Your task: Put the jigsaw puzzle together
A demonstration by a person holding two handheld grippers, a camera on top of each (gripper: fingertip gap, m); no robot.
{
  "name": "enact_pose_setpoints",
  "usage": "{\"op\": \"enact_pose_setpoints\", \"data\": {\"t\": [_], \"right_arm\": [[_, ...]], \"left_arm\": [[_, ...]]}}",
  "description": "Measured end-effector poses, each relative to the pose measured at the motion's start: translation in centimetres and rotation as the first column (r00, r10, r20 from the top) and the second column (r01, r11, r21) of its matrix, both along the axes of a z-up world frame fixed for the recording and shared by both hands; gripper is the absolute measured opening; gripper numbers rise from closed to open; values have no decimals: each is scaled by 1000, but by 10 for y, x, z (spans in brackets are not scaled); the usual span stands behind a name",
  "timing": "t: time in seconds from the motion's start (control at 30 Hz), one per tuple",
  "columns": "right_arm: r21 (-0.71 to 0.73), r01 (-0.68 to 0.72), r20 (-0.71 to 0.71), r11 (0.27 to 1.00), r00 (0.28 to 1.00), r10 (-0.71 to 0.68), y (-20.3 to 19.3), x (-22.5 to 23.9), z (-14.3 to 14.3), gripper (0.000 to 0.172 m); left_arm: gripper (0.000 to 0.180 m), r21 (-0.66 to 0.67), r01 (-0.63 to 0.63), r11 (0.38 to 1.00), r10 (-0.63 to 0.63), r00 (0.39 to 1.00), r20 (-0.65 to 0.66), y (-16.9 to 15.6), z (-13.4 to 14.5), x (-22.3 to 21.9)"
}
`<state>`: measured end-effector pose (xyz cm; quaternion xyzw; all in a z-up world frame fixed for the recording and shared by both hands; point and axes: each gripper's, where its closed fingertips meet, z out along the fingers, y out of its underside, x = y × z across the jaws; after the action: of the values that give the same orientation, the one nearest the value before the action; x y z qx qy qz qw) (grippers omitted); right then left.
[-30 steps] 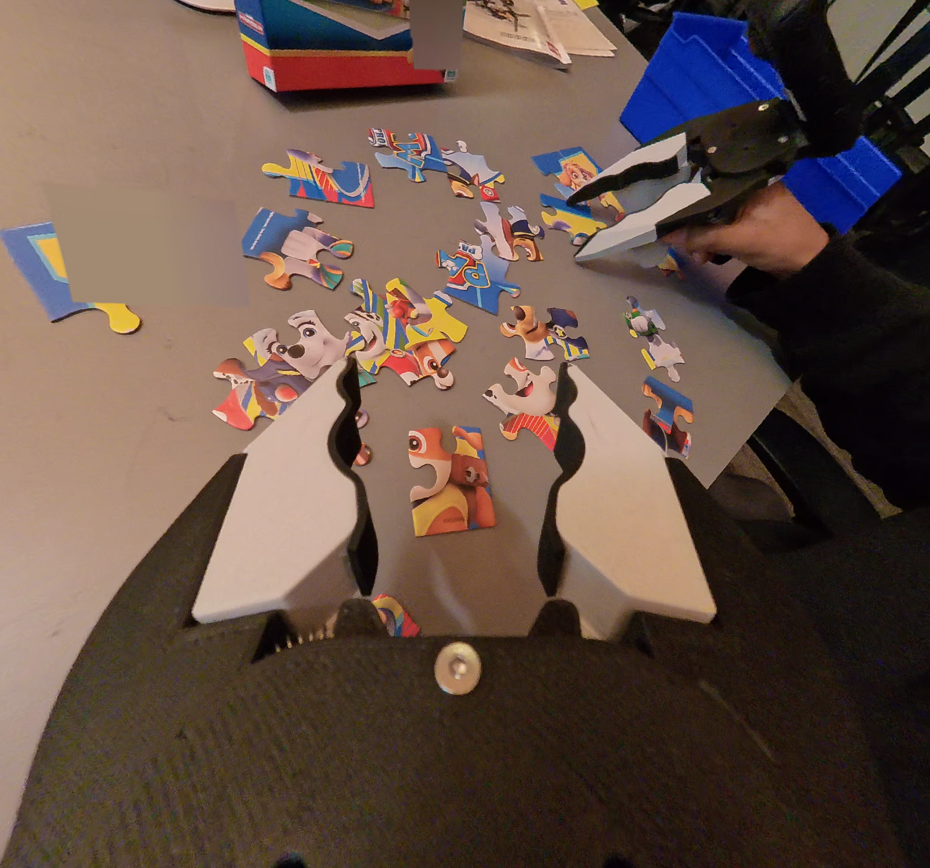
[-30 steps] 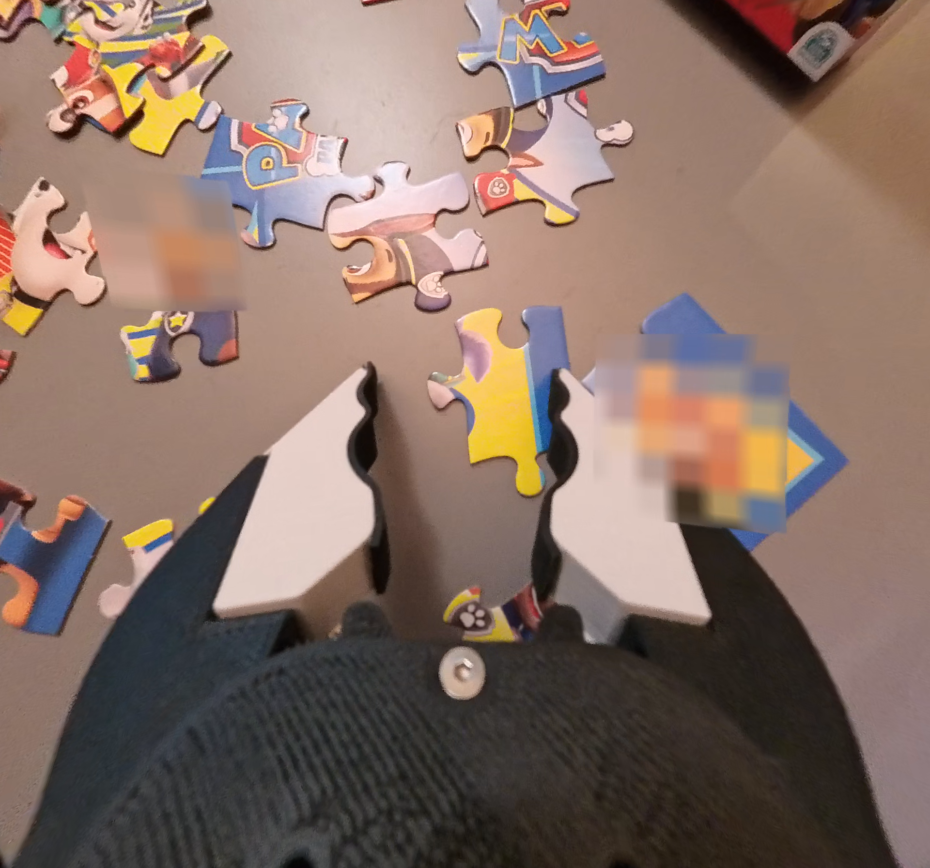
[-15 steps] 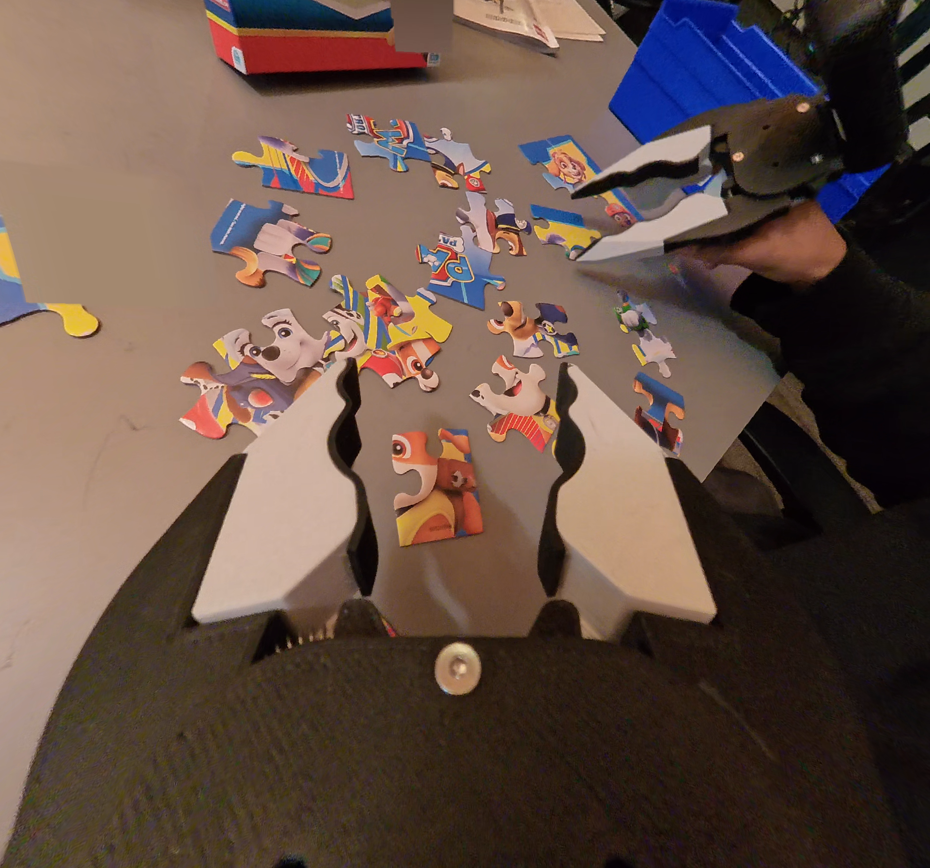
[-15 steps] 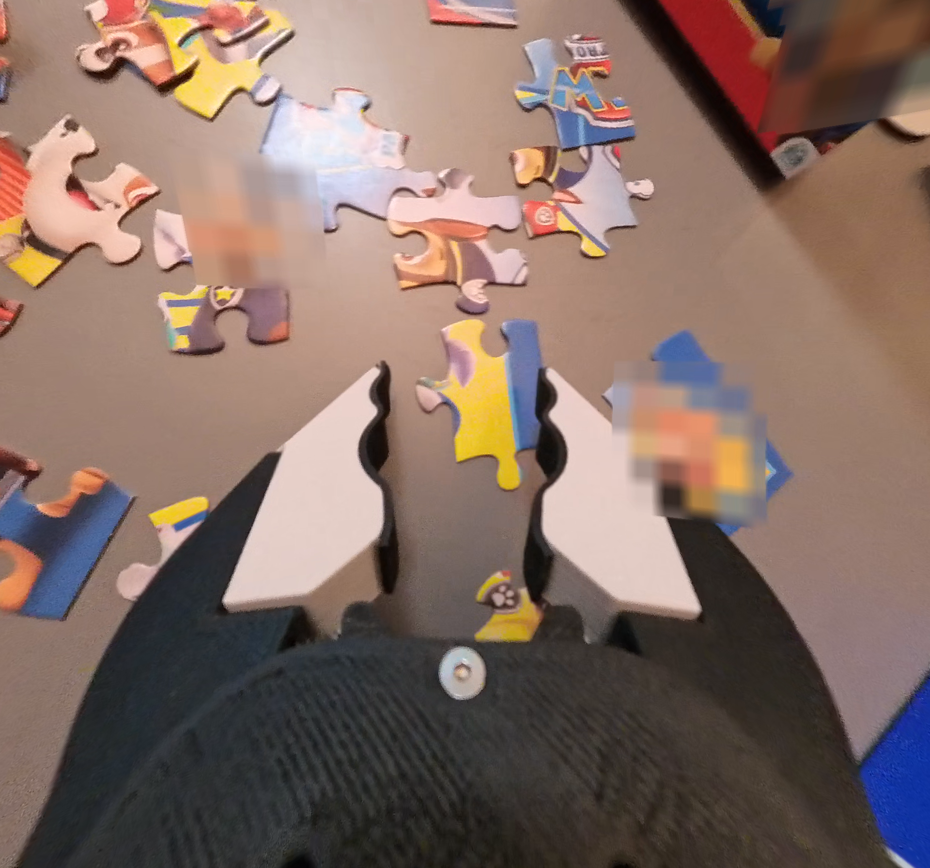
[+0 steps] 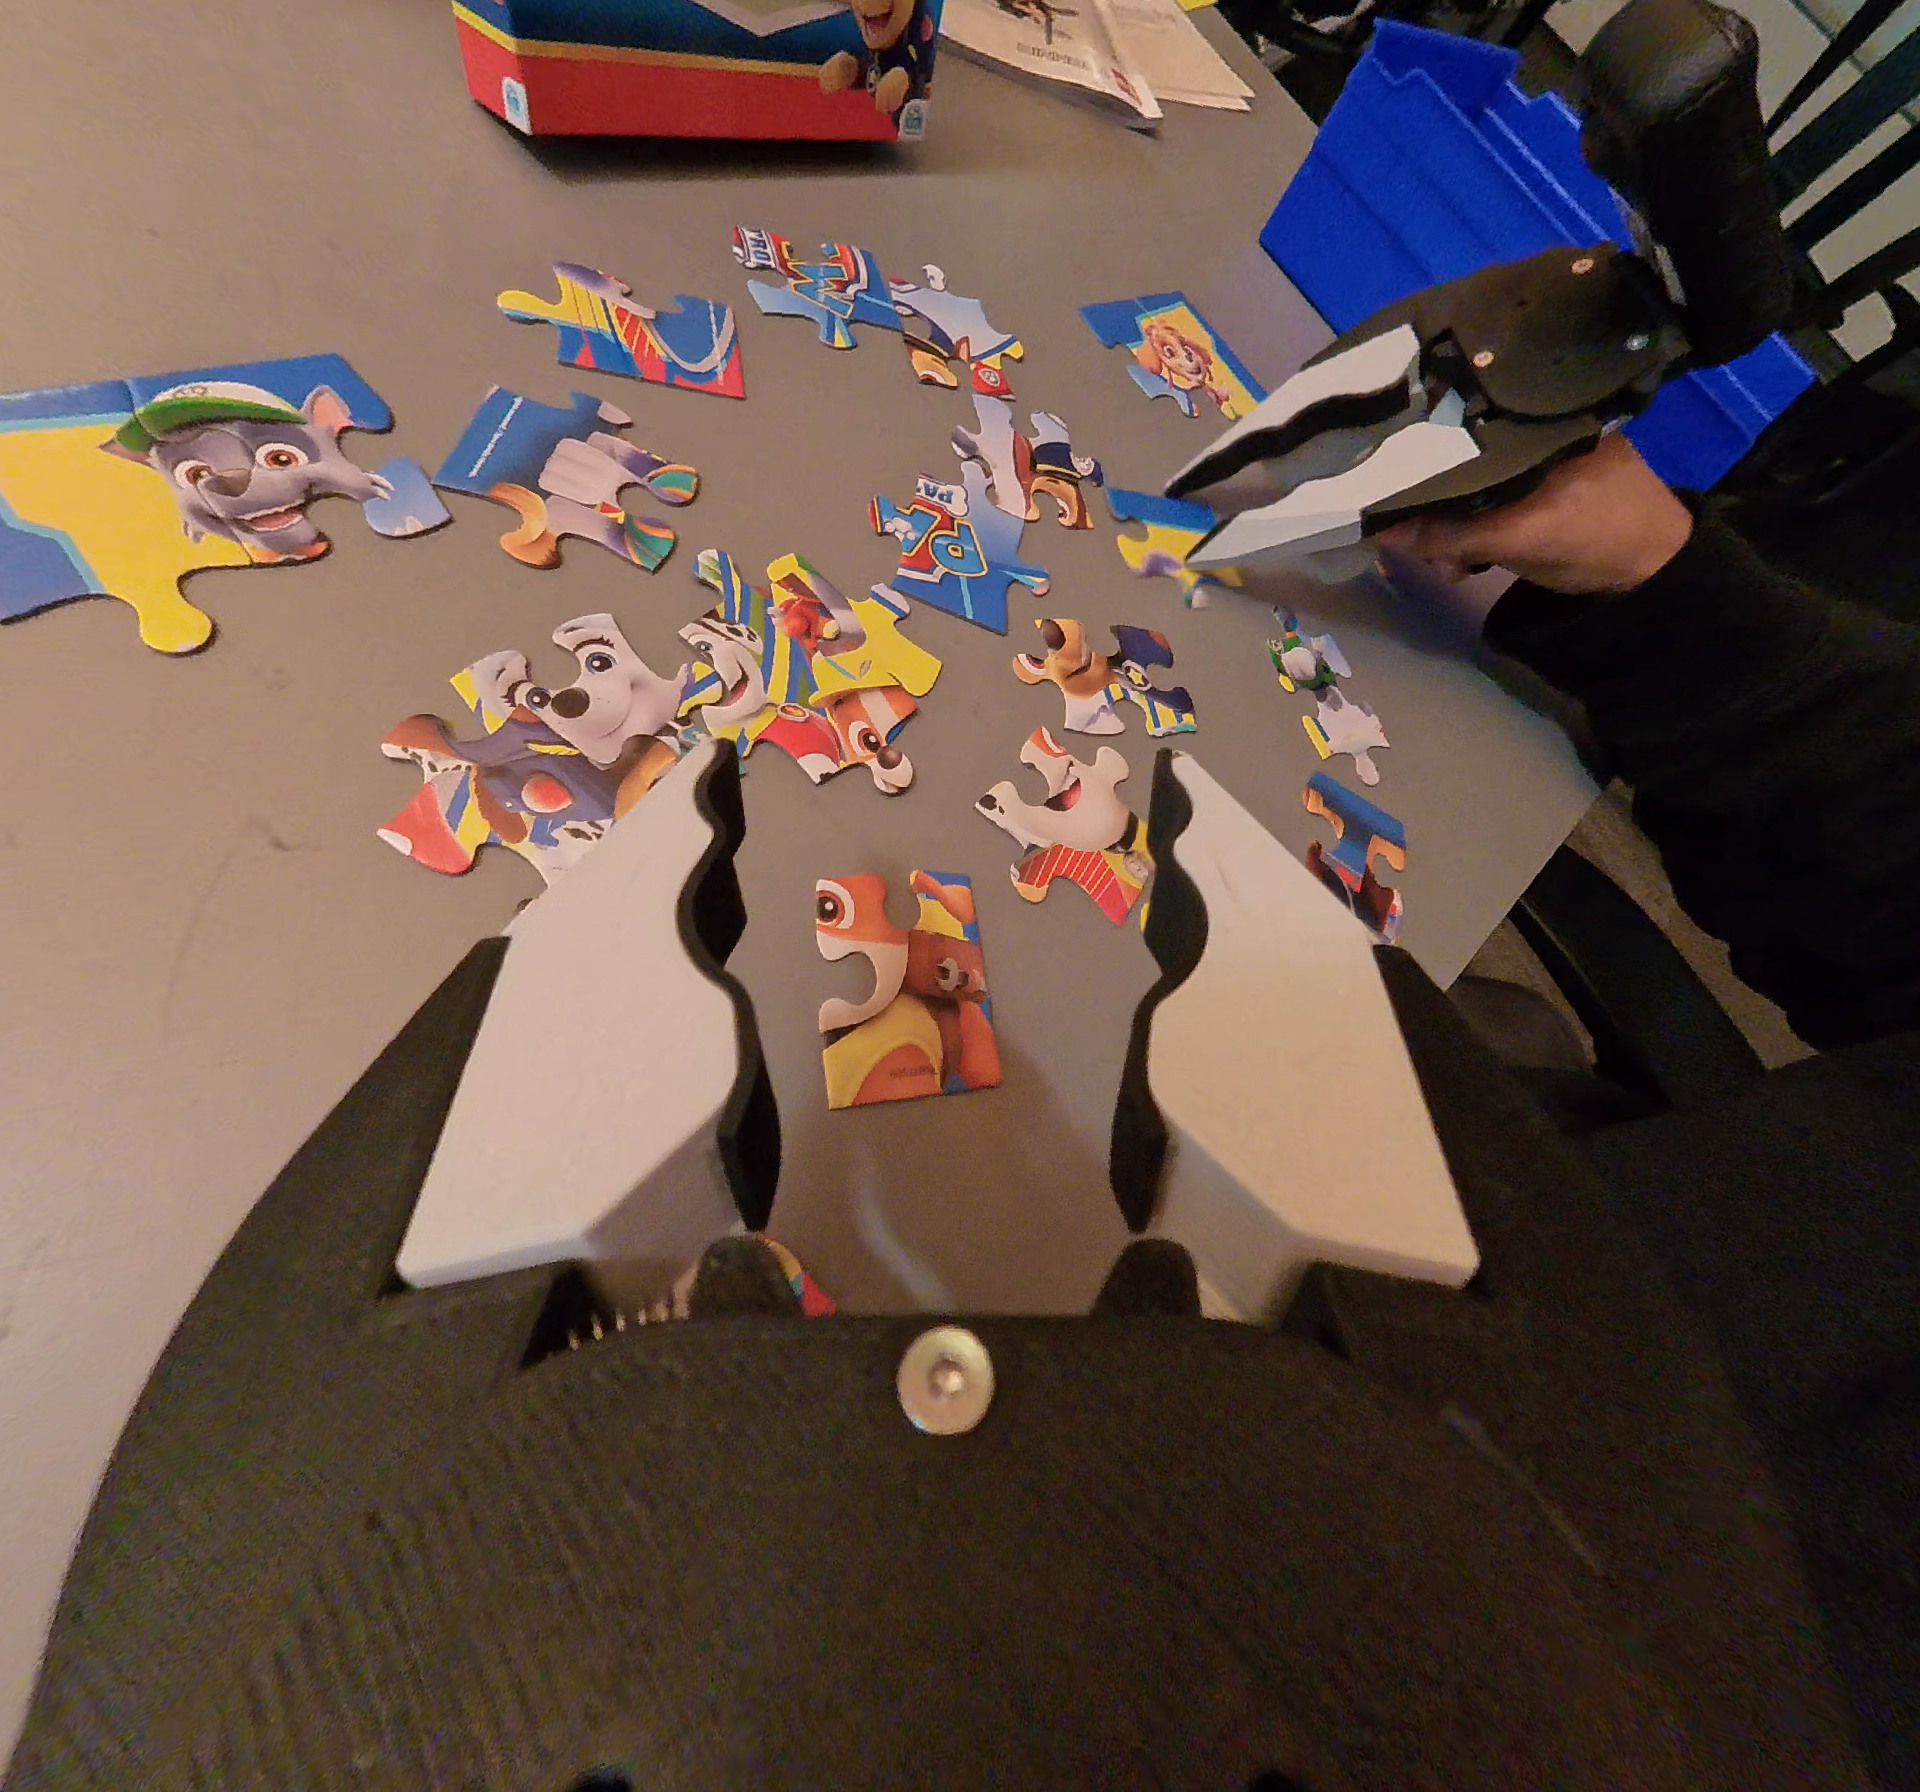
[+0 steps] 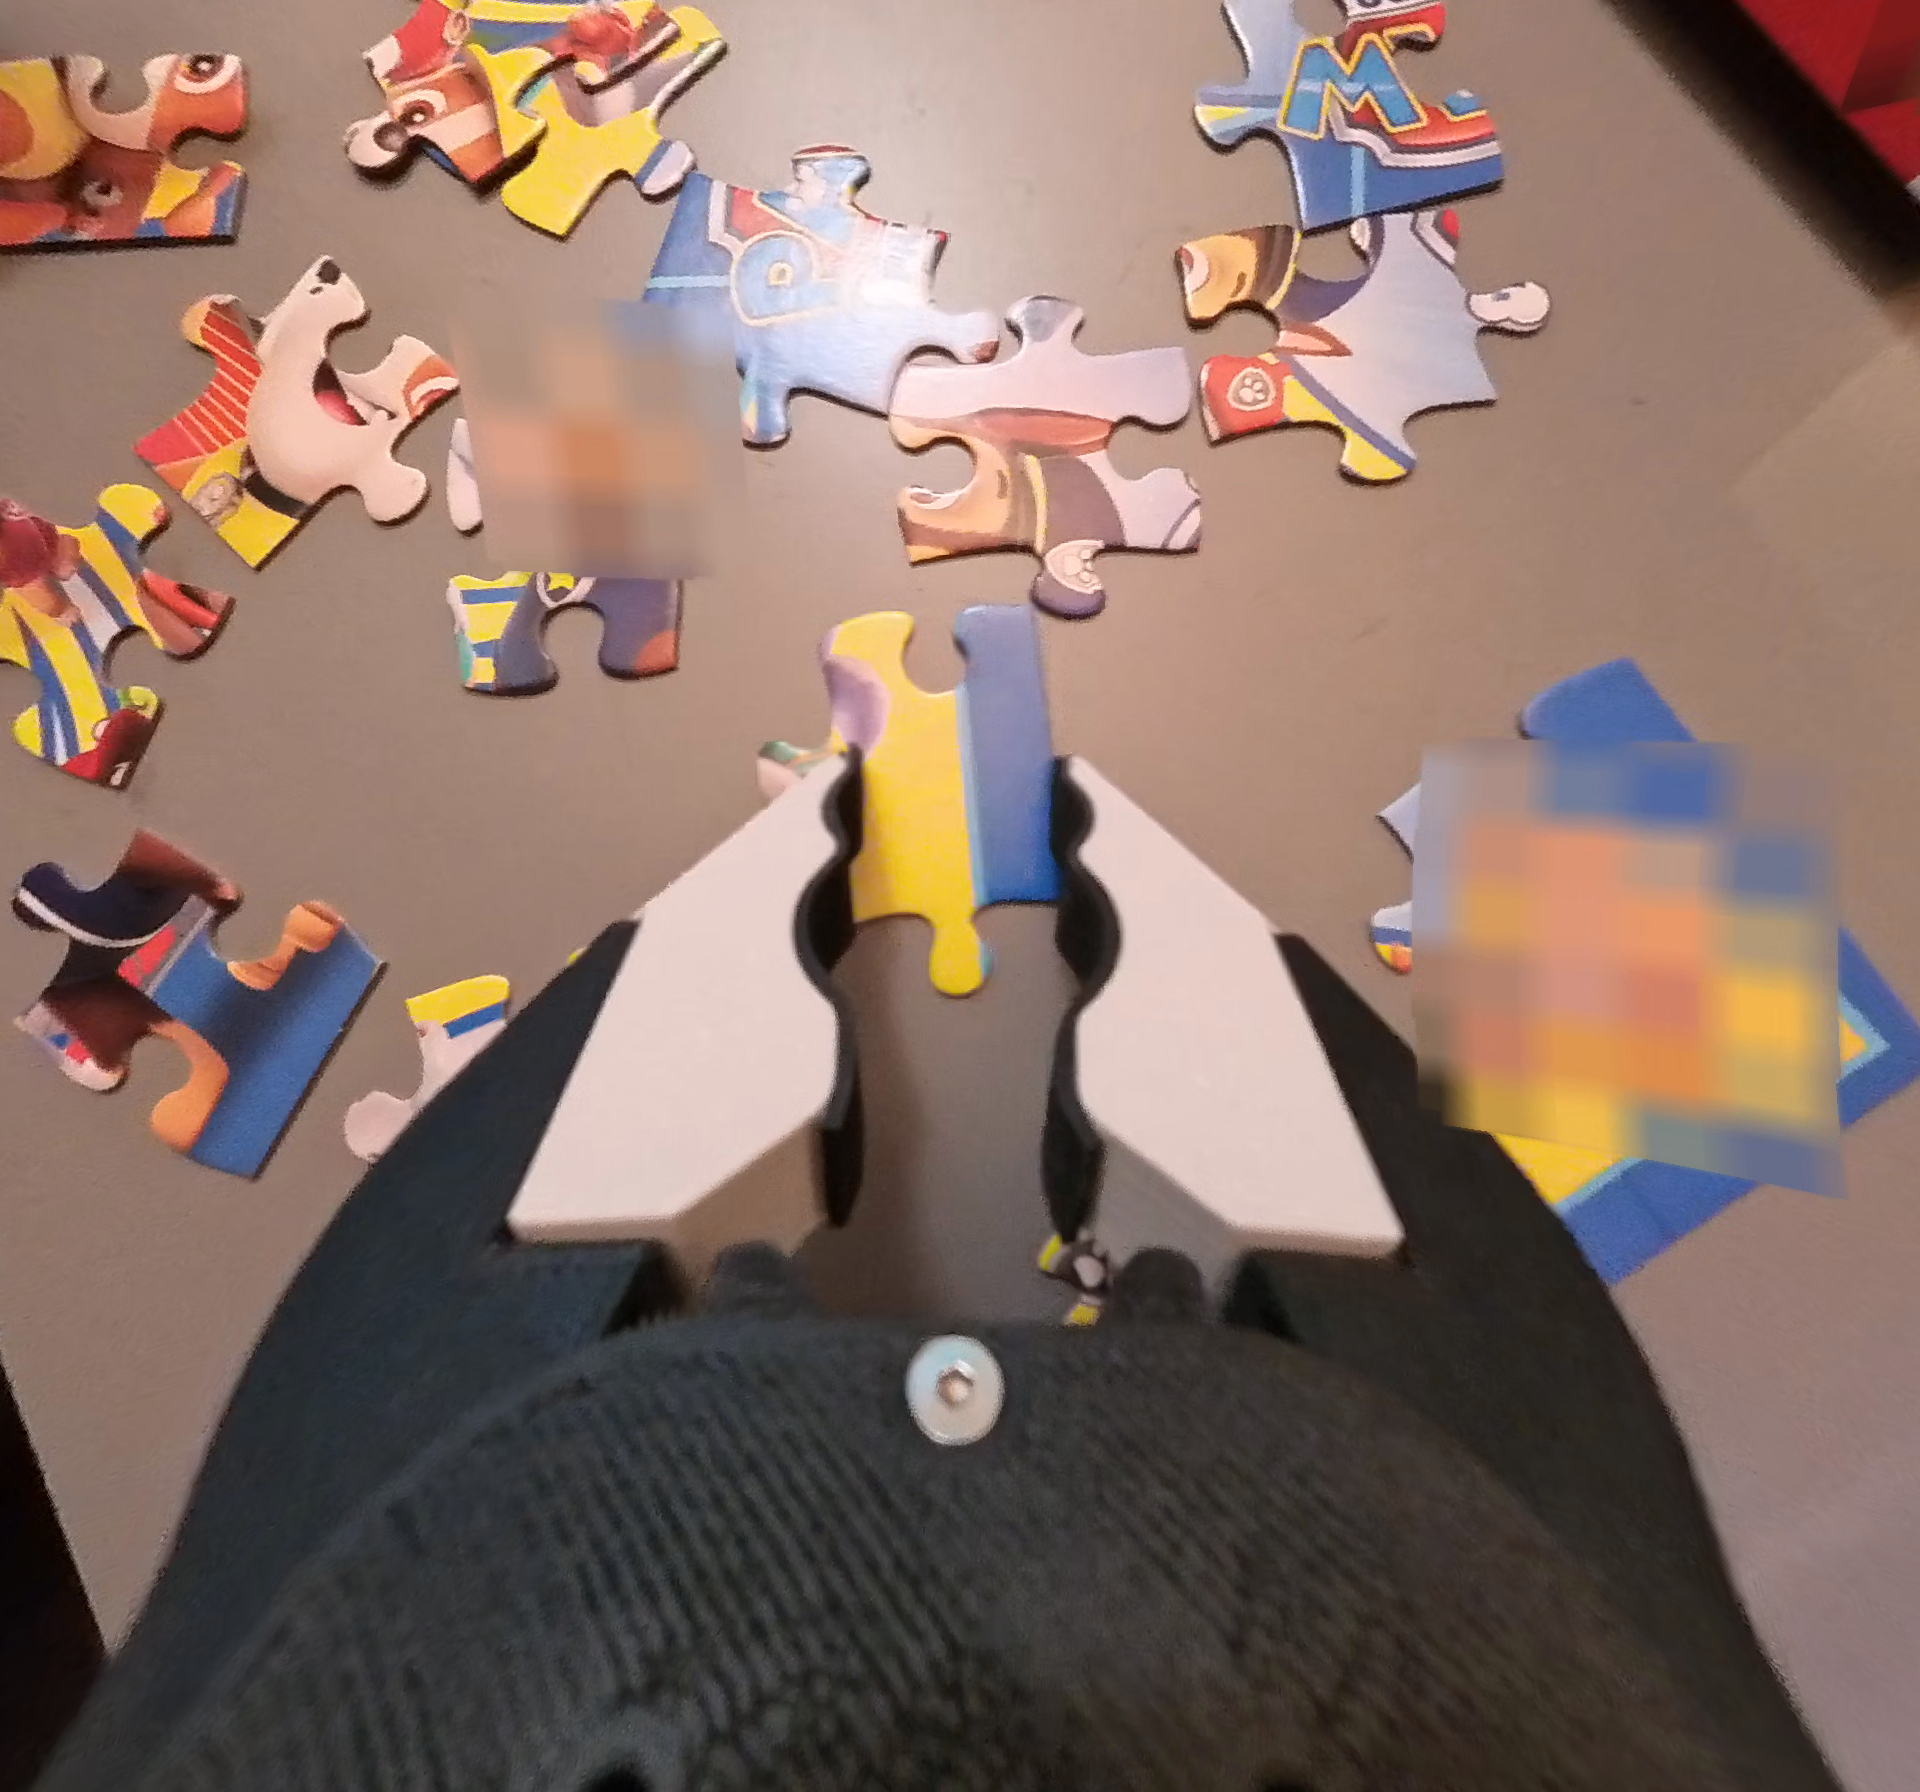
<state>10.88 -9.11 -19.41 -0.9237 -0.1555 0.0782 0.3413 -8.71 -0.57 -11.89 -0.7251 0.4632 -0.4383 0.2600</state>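
Observation:
Several loose jigsaw pieces lie scattered on the grey table [image 5: 208,963]. My left gripper [image 5: 940,766] is open and empty above an orange dog piece [image 5: 904,989], which lies flat between its fingers without touching them. My right gripper [image 6: 956,776] is shut on a yellow and blue piece [image 6: 940,786], with both pads pressed on its side edges. The left wrist view shows that gripper [image 5: 1195,527] low at the table's right, with the piece [image 5: 1153,532] at its tips. A joined section with a grey dog [image 5: 156,495] lies at the far left.
The puzzle box [image 5: 686,7] stands at the back, with papers [image 5: 1081,7] beside it. A blue bin [image 5: 1455,173] sits off the table's right side. The table's right edge [image 5: 1507,859] runs close to several pieces. A person's hand [image 5: 1538,527] holds the right gripper. My right fingertips sit around 25 cm from my left ones.
My right gripper's fingers have closed from wide apart onto the sides of the yellow and blue piece. My left gripper stays open and has shifted only slightly over the table.

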Motion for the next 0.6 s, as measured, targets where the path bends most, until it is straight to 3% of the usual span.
{"op": "enact_pose_setpoints", "data": {"t": [0.07, 0.3, 0.6], "right_arm": [[9, -23, -32, 1000, 999, 23, -1, -9, 0, 26], [-3, -183, -5, 983, 983, 183, -6, -53, 0, 27], [59, -74, 32, 995, 997, 72, -27, -29, 23, 32]], "left_arm": [[76, 6, 8, 1000, -8, 1000, 0, -2, 1, 2], [76, -16, 51, 999, -51, 999, -1, -16, -2, 11], [70, -14, 272, 962, -272, 962, -23, -71, -10, 49]]}}
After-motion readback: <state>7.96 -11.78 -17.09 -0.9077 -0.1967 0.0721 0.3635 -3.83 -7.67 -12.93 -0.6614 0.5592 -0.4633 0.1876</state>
